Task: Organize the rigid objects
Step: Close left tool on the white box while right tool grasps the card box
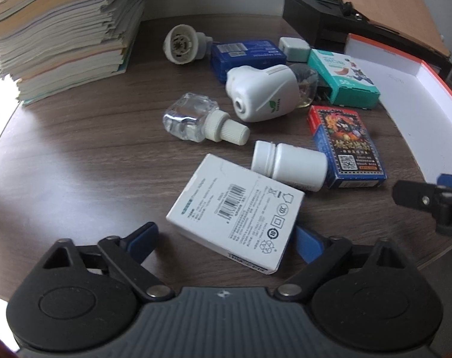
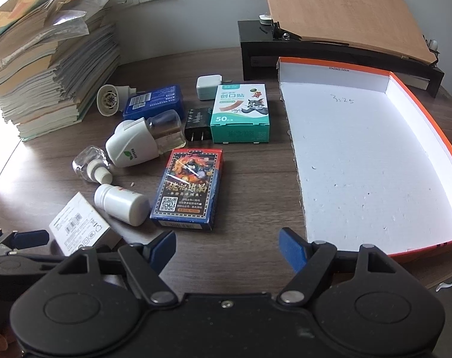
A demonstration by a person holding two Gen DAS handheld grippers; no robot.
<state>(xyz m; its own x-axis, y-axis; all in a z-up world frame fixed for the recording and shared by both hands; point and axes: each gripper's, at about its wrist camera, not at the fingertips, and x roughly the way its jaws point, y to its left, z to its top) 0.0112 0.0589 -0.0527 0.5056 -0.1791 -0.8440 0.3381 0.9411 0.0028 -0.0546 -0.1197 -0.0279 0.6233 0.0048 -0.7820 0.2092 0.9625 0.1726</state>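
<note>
My left gripper point(image 1: 226, 238) is open, its blue fingers on either side of the near end of a white adapter box point(image 1: 236, 213) lying on the brown table; the jaws do not visibly press it. The box also shows in the right wrist view point(image 2: 76, 226). My right gripper point(image 2: 227, 246) is open and empty above bare table, just in front of a playing-card box point(image 2: 188, 188). A white pill bottle point(image 1: 290, 165) lies behind the adapter box. An orange-edged shallow white box point(image 2: 372, 161) lies open on the right.
Further back lie a clear bottle point(image 1: 193, 117), a white plug-in vaporizer point(image 1: 261, 92), a blue box point(image 1: 247, 53), a teal plaster box point(image 2: 241, 113), a black plug point(image 2: 197, 123), a white charger point(image 2: 208, 86) and a white socket part point(image 1: 181, 44). A paper stack point(image 1: 61, 29) stands left, a black stand point(image 2: 315, 53) behind.
</note>
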